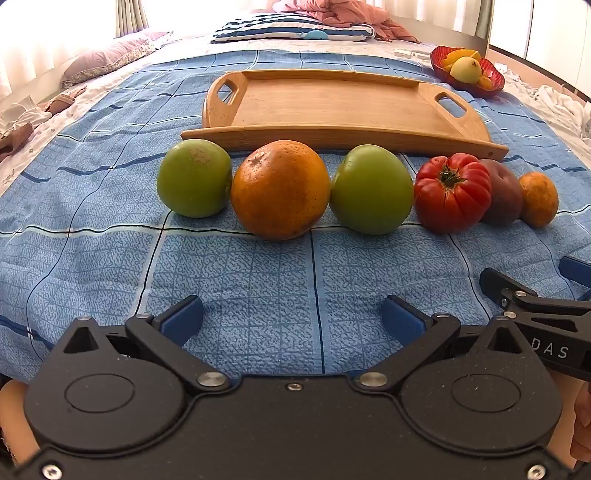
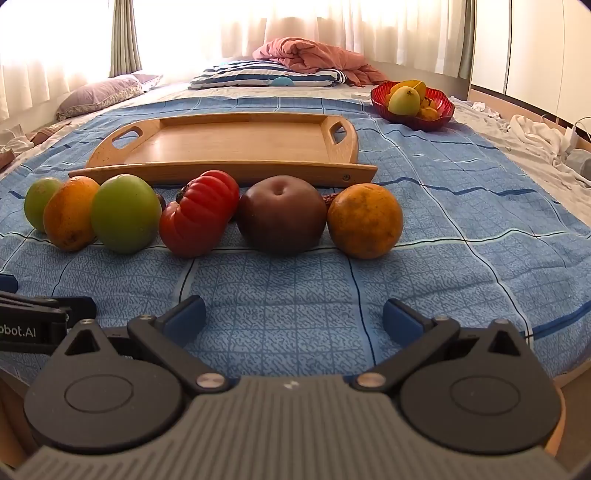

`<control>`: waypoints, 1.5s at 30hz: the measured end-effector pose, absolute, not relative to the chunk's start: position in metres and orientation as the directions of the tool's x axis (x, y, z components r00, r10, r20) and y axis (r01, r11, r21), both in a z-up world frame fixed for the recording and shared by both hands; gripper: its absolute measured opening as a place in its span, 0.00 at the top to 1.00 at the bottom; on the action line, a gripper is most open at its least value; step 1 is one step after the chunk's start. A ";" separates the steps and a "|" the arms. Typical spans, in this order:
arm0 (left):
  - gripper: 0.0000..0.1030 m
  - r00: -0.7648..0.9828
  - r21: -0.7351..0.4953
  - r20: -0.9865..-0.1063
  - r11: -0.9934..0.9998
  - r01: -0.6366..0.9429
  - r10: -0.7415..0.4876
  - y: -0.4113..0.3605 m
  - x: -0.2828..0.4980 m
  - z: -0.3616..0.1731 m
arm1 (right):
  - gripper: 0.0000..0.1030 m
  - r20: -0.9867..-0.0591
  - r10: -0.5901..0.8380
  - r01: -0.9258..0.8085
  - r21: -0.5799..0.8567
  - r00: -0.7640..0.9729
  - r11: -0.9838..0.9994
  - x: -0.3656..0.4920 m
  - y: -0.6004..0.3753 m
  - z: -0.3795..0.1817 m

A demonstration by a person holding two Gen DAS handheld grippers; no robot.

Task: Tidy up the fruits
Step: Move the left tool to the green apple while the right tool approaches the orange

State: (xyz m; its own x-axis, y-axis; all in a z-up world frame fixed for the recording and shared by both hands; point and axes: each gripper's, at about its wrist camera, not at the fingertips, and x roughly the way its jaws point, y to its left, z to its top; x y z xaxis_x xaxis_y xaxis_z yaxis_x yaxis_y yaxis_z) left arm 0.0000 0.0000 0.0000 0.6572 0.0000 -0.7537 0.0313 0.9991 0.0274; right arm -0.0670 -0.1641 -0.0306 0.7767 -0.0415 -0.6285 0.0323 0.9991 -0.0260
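On the blue checked bedspread we count six fruits in one row, just near of the wooden tray; left to right: green fruit, large orange, second green fruit, ribbed red tomato, dark purple-brown fruit, small orange; so two green, two orange, one red, one dark; neighbours touch or nearly touch along the row; one tray, two cut-out handles, nothing on it.

Far right we see one red bowl holding yellow and orange fruit, count inside not readable; far end has one striped pillow, one pink blanket heap, one lilac pillow at far left.

Our left gripper sits low and near, blue pads wide apart, nothing between them; our right gripper is the same, jaws spread, nothing held, both well short of the fruit row.

View differences: the left wrist view faces the large orange and shows the dark fruit mostly hidden behind the tomato; the right wrist view faces that dark fruit square on, dimple visible, and shows white cloth at the right bed edge; each view catches the other gripper at its side edge.
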 end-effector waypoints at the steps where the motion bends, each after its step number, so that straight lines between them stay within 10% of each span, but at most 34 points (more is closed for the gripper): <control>1: 0.00 0.658 0.027 -0.753 0.999 0.032 0.000 0.000 0.000 0.000 | 0.00 -0.628 -0.042 0.032 -0.026 0.777 0.999 -0.067 -0.164 -0.031; 36: 0.13 0.814 -0.016 -0.577 0.997 0.072 -0.068 0.031 -0.030 0.023 | 0.05 -0.491 -0.039 0.028 -0.029 0.870 0.999 -0.085 -0.171 -0.021; 42: 0.22 0.892 -0.004 -0.452 1.000 -0.023 0.019 0.055 -0.029 0.047 | 0.21 -0.392 -0.094 0.091 -0.026 0.915 0.996 -0.084 -0.186 -0.001; 45: 0.46 0.892 -0.014 -0.449 0.997 -0.074 0.060 0.068 -0.018 0.052 | 0.42 -0.390 -0.156 0.161 -0.020 0.907 0.987 -0.078 -0.197 0.002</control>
State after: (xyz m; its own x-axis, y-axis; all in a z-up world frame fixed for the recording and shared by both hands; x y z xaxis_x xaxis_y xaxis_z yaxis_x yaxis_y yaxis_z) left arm -0.0181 0.0678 0.0524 0.8917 0.0600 -0.4487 -0.0740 0.9972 -0.0137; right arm -0.0778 -0.1971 0.0025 0.9074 -0.1558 -0.3904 0.1608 0.9868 -0.0199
